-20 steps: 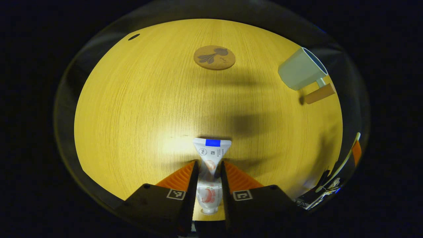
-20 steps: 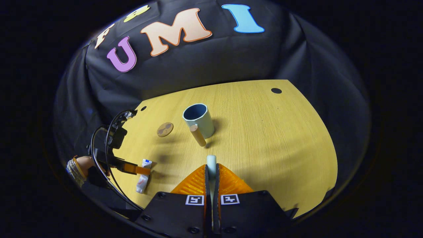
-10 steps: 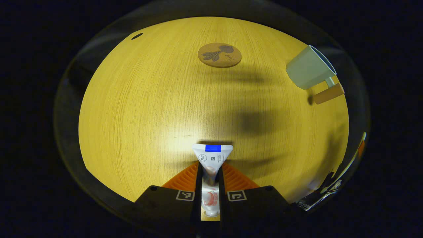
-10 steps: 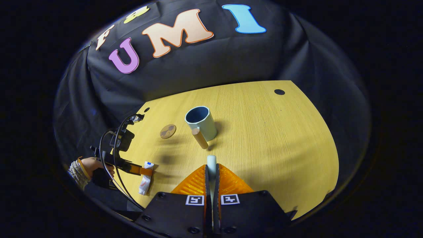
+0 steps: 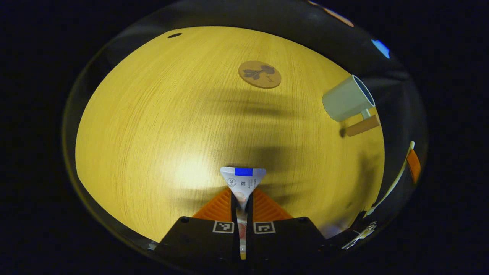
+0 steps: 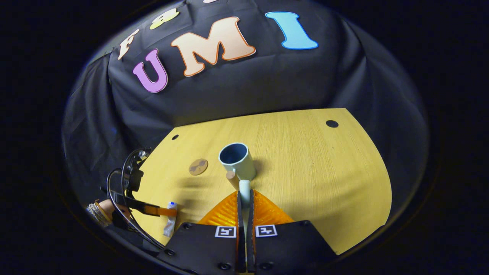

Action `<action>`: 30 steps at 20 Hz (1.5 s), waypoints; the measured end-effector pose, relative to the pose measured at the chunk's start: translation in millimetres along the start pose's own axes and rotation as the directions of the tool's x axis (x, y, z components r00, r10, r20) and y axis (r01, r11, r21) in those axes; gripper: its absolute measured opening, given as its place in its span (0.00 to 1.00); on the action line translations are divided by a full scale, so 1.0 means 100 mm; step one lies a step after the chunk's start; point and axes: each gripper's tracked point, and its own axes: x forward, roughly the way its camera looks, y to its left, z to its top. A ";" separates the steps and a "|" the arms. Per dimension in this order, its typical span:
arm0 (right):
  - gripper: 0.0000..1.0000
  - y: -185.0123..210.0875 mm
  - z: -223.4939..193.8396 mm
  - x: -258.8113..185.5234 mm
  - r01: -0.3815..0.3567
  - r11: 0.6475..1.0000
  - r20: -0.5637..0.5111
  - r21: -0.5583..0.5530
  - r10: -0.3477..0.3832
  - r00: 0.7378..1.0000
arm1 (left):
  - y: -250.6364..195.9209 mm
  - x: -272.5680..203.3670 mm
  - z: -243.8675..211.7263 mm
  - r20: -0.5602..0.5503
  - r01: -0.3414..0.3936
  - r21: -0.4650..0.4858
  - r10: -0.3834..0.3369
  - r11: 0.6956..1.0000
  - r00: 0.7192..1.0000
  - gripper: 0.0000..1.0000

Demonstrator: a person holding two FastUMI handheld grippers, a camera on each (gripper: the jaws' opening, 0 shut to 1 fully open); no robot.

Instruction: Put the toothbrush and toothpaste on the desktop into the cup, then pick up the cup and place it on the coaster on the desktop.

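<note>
Left claw [image 5: 241,202] now clenched tighter on toothpaste [image 5: 242,179], right claw [image 6: 244,200] level, apparently gripping toothbrush [image 6: 244,190]

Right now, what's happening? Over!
Left gripper shut on toothpaste. Right gripper shut on toothbrush. Cup upright, empty. Path clear.

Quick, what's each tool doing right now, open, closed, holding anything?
Left tool: closed on the toothpaste.
Right tool: closed on the toothbrush, aimed toward the cup.
</note>
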 end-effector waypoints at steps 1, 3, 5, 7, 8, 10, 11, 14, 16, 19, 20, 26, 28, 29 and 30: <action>0.04 0.02 0.06 0.04 -0.010 1.000 0.019 -0.007 0.010 1.000 | 0.00 -0.01 0.00 0.009 0.012 -0.026 -0.012 1.000 1.000 0.04; 0.04 0.03 0.22 0.09 -0.024 0.999 0.068 -0.044 0.027 0.997 | -0.01 -0.05 0.07 0.054 0.012 -0.068 -0.009 0.998 0.998 0.04; 0.04 0.13 0.46 0.10 -0.057 0.996 0.137 -0.074 0.067 0.988 | -0.06 -0.20 0.19 0.119 0.024 -0.090 -0.013 0.996 0.993 0.06; 0.04 0.24 0.69 0.12 -0.095 0.991 0.211 -0.094 0.113 0.971 | -0.14 -0.32 0.32 0.176 0.052 -0.101 -0.033 0.993 0.984 0.04; 0.04 0.29 0.81 0.16 -0.107 0.988 0.241 -0.109 0.131 0.962 | -0.17 -0.38 0.36 0.193 0.061 -0.096 -0.041 0.993 0.980 0.04; 0.04 0.38 1.00 0.24 -0.125 0.982 0.285 -0.139 0.160 0.945 | -0.25 -0.48 0.44 0.230 0.072 -0.070 -0.054 0.995 0.972 0.02; 0.04 0.43 1.08 0.29 -0.135 0.979 0.302 -0.154 0.176 0.937 | -0.29 -0.53 0.49 0.259 0.078 -0.066 -0.058 0.995 0.964 0.04; 0.04 0.55 1.29 0.45 -0.162 0.971 0.360 -0.175 0.216 0.908 | -0.44 -0.68 0.66 0.350 0.131 -0.077 -0.096 0.988 0.932 0.04; 0.04 0.62 1.43 0.57 -0.164 0.968 0.406 -0.192 0.230 0.885 | -0.53 -0.75 0.80 0.409 0.173 -0.075 -0.128 0.982 0.903 0.04; 0.02 0.69 1.62 0.73 -0.161 0.965 0.470 -0.209 0.243 0.849 | -0.52 -0.84 0.95 0.480 0.141 -0.021 -0.114 0.990 0.870 0.04; 0.04 0.69 1.64 0.77 -0.162 0.964 0.485 -0.209 0.246 0.839 | -0.53 -0.86 1.05 0.508 0.128 -0.001 -0.110 0.992 0.854 0.04; 0.04 0.65 1.69 1.11 -0.145 0.962 0.528 -0.232 0.250 0.812 | -0.70 -1.12 1.46 0.664 0.114 0.091 -0.145 0.989 0.734 0.04; 0.04 0.60 1.60 1.21 -0.143 0.965 0.521 -0.220 0.241 0.819 | -0.77 -1.19 1.60 0.699 0.105 0.127 -0.164 0.986 0.696 0.04; 0.04 0.56 1.55 1.25 -0.135 0.968 0.519 -0.213 0.229 0.824 | -0.80 -1.21 1.66 0.712 0.099 0.143 -0.172 0.985 0.681 0.04; 0.04 0.51 1.48 1.28 -0.128 0.969 0.508 -0.210 0.220 0.833 | -0.85 -1.23 1.73 0.727 0.094 0.160 -0.182 0.983 0.662 0.04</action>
